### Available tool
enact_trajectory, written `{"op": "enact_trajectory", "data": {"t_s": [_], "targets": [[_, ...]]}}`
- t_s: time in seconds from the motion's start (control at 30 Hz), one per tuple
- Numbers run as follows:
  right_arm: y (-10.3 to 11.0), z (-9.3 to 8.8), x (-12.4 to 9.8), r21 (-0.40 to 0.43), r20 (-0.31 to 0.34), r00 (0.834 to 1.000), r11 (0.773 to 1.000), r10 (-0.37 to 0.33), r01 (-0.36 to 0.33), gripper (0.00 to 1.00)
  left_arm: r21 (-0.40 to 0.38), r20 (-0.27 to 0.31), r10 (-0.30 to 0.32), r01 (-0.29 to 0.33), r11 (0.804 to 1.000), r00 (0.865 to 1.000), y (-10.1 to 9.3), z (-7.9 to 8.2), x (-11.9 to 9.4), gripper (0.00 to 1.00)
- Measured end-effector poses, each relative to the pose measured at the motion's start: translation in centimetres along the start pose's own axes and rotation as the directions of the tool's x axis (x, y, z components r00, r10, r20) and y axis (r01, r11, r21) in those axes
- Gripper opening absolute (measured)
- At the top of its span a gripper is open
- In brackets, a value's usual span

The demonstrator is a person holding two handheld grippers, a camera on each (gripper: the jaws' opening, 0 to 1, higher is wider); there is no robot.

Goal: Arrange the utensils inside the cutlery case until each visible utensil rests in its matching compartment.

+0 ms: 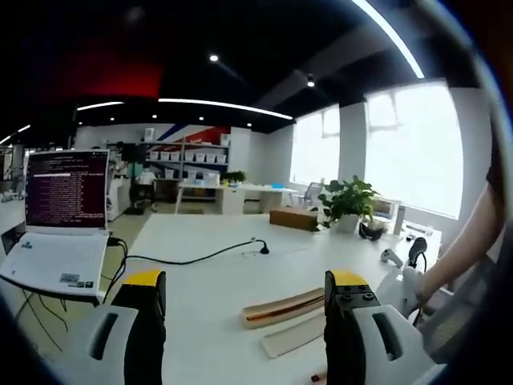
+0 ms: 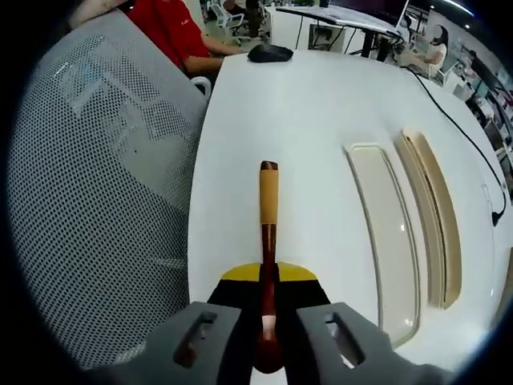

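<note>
**One utensil in hand, case lying open, nothing visibly sorted yet**

In the right gripper view, the right gripper [image 2: 267, 321] has its fingers [image 2: 208, 337] clenched on a wooden-handled utensil [image 2: 268, 216]. The handle is dark red-brown where it is gripped and pale wood toward the far tip, and it points straight away from the camera over the white counter [image 2: 304, 104]. The working end is hidden between the fingers, so I cannot tell whether it is a spoon, fork or chopstick.

Just to the right of the utensil lies the cutlery case [image 2: 389, 233], a long pale tray with a rounded rim, and beside it a second, tan-edged part [image 2: 437, 216] that looks like its lid or other half. The tray shows no utensil in the part that can be seen.

In the left gripper view, the left gripper [image 1: 244, 317] is released, fingers [image 1: 148, 313] spread and holding nothing, raised above the counter. Between them the case parts [image 1: 284, 307] lie flat on the counter. A laptop [image 1: 60, 216], a cable [image 1: 192, 258] and a potted plant [image 1: 349, 200] stand well away.

By my reading the task is at an early stage: one utensil is picked up but not yet placed, and it has to be laid into its matching compartment. Whether more utensils wait cannot be told.
</note>
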State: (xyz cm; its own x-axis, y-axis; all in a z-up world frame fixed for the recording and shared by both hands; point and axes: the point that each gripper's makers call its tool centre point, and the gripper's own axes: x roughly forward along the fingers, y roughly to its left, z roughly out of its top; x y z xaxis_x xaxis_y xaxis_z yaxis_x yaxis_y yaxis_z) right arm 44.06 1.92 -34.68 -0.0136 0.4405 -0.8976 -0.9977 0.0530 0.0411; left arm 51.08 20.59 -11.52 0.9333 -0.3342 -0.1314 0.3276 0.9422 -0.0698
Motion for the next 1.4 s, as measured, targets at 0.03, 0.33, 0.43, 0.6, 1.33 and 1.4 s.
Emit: {"op": "enact_trajectory", "data": {"t_s": [0.03, 0.33, 0.43, 0.6, 1.33, 1.4], "targets": [[-0.2, 0.1, 0.0, 0.008, 0.003, 1.0, 1.0, -0.003, 0.003, 0.0, 0.0, 0.002, 0.002, -0.002, 1.0, 1.0, 0.1, 0.0, 0.0, 0.83], [-1.9, 0.4, -1.0, 0.015, 0.004, 0.999, 0.999, -0.033, 0.033, 0.0, 0.003, 0.006, 0.001, -0.001, 1.0, 1.0, 0.0, 0.2, 0.0, 0.84], [-2.6, 0.5, -1.6, 0.015, 0.006, 0.999, 0.999, -0.046, 0.046, 0.0, 0.005, 0.006, -0.002, 0.002, 1.0, 1.0, 0.0, 0.2, 0.0, 0.84], [-4.5, 0.7, -2.7, 0.016, 0.008, 0.997, 0.996, -0.082, 0.082, 0.0, 0.007, 0.006, -0.003, 0.003, 1.0, 1.0, -0.1, 0.2, 0.0, 0.84], [-9.2, 1.9, -4.6, -0.024, -0.002, 0.99, 0.99, -0.14, 0.14, 0.0, 0.004, 0.01, 0.008, -0.008, 1.0, 1.0, 0.3, 0.3, 0.1, 0.84], [-9.6, 2.0, -4.7, -0.028, 0.0, 0.989, 0.989, -0.145, 0.145, 0.0, 0.005, 0.011, 0.008, -0.008, 1.0, 1.0, 0.3, 0.3, 0.1, 0.84]]}}
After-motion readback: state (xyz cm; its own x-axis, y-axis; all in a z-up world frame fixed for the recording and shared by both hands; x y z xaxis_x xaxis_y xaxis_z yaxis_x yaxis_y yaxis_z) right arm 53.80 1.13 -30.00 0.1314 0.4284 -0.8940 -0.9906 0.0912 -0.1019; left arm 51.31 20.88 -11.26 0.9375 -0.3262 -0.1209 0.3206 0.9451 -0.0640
